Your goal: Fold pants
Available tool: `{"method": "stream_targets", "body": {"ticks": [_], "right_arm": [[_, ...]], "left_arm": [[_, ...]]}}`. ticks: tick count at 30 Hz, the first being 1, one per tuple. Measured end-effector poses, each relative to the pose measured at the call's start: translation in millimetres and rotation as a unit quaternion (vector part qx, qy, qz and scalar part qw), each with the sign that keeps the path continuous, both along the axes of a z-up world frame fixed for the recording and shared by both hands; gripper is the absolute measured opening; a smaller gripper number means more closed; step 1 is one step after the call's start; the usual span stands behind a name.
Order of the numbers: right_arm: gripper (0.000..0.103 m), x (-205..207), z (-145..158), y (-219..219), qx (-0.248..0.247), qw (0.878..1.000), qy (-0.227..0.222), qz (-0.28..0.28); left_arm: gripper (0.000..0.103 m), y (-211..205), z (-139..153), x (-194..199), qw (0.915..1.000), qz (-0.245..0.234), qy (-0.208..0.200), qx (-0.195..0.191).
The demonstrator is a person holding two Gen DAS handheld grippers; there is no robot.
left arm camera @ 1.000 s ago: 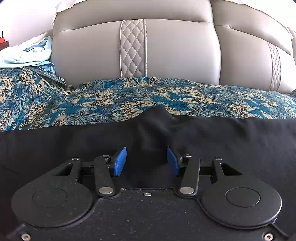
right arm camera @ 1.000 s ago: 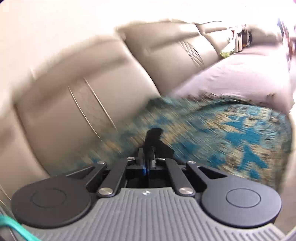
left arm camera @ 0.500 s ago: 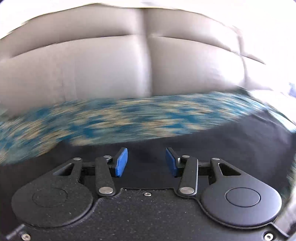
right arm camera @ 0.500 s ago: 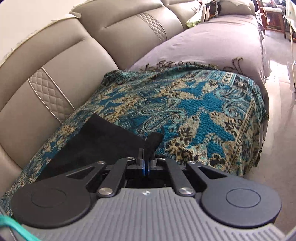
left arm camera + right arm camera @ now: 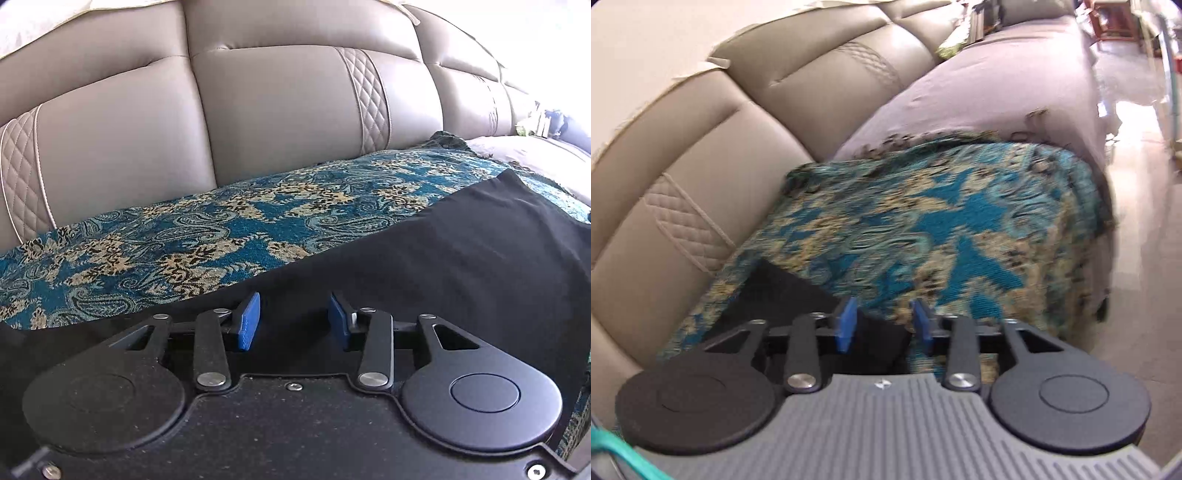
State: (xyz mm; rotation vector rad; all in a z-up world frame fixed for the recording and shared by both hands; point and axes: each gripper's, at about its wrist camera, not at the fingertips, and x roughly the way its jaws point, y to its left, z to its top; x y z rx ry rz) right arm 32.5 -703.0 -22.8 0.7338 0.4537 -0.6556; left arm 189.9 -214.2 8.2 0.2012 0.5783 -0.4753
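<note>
Black pants [image 5: 461, 258] lie flat on a blue paisley throw [image 5: 221, 225] on the sofa seat. My left gripper [image 5: 293, 319] is open and empty, low over the pants near their far edge. In the right wrist view my right gripper [image 5: 882, 321] is open, with a corner of the black pants [image 5: 783, 291] lying between and left of its blue pads. The pants' near part is hidden under both grippers.
The grey leather sofa back [image 5: 277, 110] rises behind the throw. A plain grey seat cover [image 5: 979, 92] continues past the throw [image 5: 942, 221]. The sofa's front edge drops to a shiny floor [image 5: 1134, 184] on the right.
My right gripper was shut on the pants corner and has now opened, letting it go. My left gripper stayed open and swung its view to the right along the sofa.
</note>
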Motion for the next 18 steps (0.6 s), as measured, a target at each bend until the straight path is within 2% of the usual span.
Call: {"method": "stream_targets", "body": {"ticks": [3,9,14,18], "right_arm": [[0.055,-6.4,-4.3,-6.5,0.015,1.000,0.011,0.008],[0.054,-7.0,-10.7,-11.2,0.069,0.995,-0.032,0.061],[0.051,7.0,-10.1,-1.9,0.058,0.993,-0.030,0.096],[0.052,9.2,-19.2,-7.6,0.140,0.977,-0.084,0.139]], "left_arm": [[0.041,2.9,-1.1,0.9,0.9999,0.008,-0.007,0.002],[0.041,3.0,-0.7,1.4,0.9999,0.016,-0.007,-0.001],[0.041,2.9,-1.0,1.4,0.9998,0.016,-0.005,-0.003],[0.041,2.7,-0.9,1.5,0.9998,0.017,-0.005,-0.004]]}}
